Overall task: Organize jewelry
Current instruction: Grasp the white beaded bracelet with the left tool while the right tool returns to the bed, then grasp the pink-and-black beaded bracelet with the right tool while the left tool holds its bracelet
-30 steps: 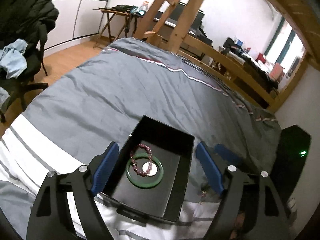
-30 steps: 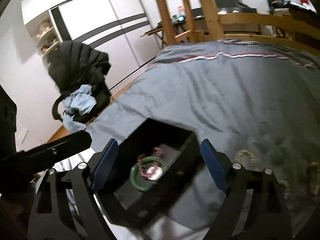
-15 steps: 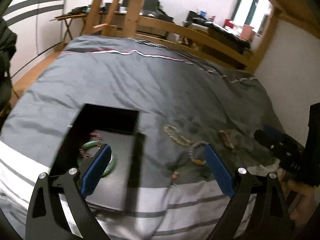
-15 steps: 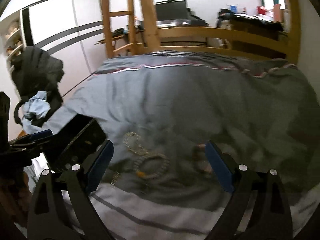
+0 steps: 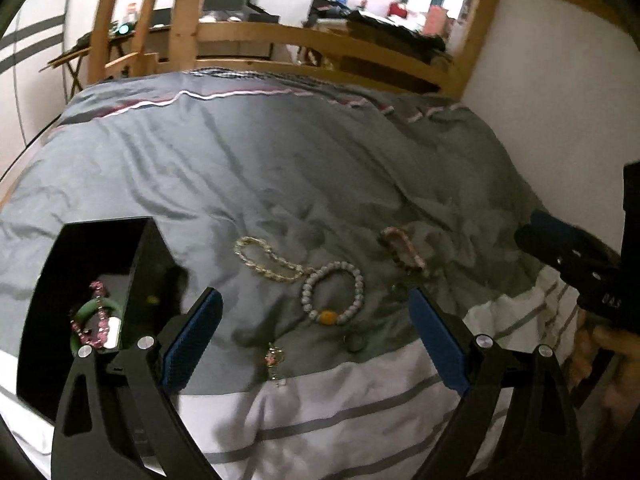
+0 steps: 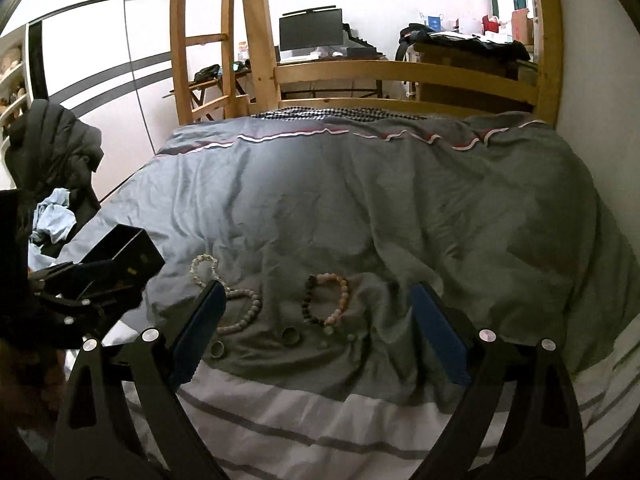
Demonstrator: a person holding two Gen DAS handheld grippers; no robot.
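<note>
Both sets of fingers spread wide and empty, grey bead bracelet dead ahead between left gripper pads, ring lying flat, black box near-left.

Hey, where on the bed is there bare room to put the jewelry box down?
Free: the wide grey duvet beyond the bracelets, up to the wooden rail. Crowded: the strip near the white stripe, where the grey bead bracelet, the pink-and-black bracelet and rings lie, beside the black box.

Green bangle and pink beads inside black box; loose bracelets beside it
</note>
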